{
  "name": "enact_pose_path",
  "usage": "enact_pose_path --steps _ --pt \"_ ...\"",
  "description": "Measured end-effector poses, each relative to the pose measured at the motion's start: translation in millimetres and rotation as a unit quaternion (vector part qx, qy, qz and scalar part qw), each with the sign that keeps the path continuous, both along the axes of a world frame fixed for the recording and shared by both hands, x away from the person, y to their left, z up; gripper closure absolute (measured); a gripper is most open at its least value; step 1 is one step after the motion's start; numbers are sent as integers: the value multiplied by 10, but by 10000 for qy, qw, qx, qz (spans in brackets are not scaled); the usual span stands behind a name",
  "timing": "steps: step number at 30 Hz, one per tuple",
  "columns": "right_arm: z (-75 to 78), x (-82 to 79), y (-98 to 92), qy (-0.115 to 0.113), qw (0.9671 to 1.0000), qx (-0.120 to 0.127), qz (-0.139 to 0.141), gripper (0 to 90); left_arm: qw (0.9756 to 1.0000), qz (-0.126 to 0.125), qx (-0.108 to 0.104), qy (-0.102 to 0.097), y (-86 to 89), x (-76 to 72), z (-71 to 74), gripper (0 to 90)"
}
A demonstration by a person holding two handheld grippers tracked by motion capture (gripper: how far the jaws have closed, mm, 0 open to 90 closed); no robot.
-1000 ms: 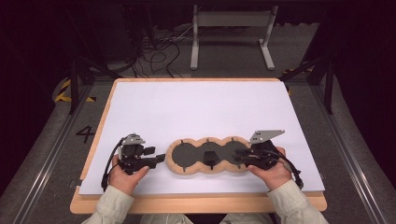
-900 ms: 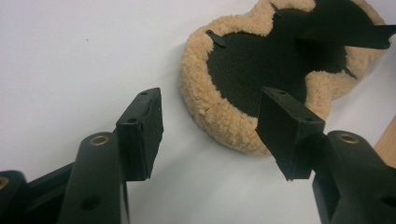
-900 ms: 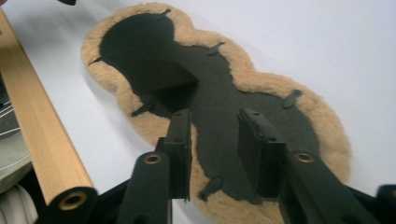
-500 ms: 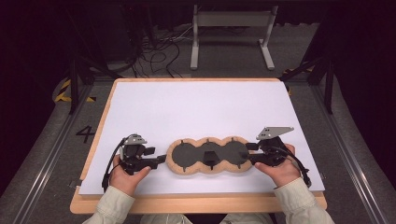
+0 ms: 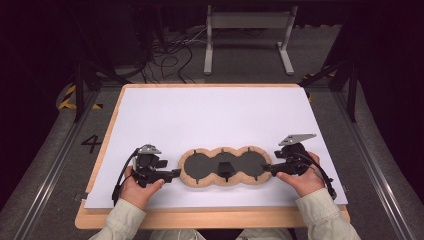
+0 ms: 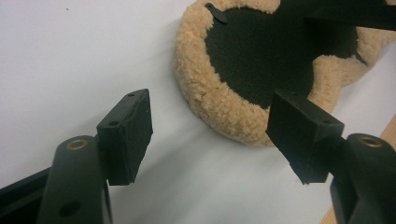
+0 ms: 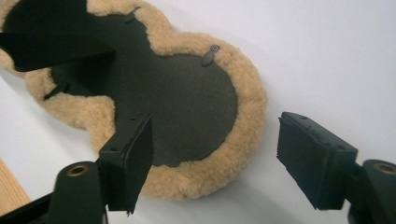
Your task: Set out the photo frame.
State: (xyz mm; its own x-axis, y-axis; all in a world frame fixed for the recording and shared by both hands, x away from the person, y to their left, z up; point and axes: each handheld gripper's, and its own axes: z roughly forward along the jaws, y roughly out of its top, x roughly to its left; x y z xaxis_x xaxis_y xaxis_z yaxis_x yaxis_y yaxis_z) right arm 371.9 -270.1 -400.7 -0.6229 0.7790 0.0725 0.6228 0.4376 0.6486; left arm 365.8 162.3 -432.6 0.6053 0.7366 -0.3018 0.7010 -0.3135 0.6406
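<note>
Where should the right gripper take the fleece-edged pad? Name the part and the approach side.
Take the fleece rim of the pad at its right end lobe, coming in level from the right with the right gripper. The pad lies flat; that thick rounded edge sits nearest, just before the open jaws.

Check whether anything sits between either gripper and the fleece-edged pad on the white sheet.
Nothing visible does. The left gripper faces the fleece-edged pad at its left end, and the right gripper faces its right end. Both have just been opening, with bare white sheet beneath them.
</note>
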Motion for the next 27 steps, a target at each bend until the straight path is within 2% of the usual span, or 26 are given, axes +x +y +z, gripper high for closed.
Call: enact_pose_path --steps 2,5,10,12,16,17,19,20,21,24,27 --pt "-17 8 -8 57 10000 30 -16 269 10000 -16 10 -9 -4 10 -10 306" --pt "-86 42 -32 219 9996 135 -78 248 10000 -33 31 81 -42 32 -43 277" --pt "-168 79 -37 437 9987 271 -75 213 9996 -56 -28 284 -94 62 -97 232" --pt "-195 91 -29 564 9978 336 -59 197 9992 -82 12 379 -119 74 -126 212" --pt "-237 105 -17 691 9970 353 -48 184 9986 -109 -54 508 -151 77 -147 204" --pt "-243 106 -16 729 9967 366 -35 181 9990 -111 2 439 -149 88 -153 203" --pt "-256 109 -14 771 9963 382 -38 179 9983 -118 -118 566 -175 84 -165 202" --pt "-262 111 -14 808 9960 389 -41 177 9983 -135 -82 559 -179 92 -171 201" --pt "-269 113 -13 835 9957 391 -37 175 9977 -172 -152 641 -196 94 -180 201" --pt "-289 119 -11 910 9950 404 -23 171 9974 -186 -216 657 -237 104 -185 202" --pt "-307 124 -6 1079 9931 459 -47 169 9970 -233 -249 700 -290 103 -186 204"
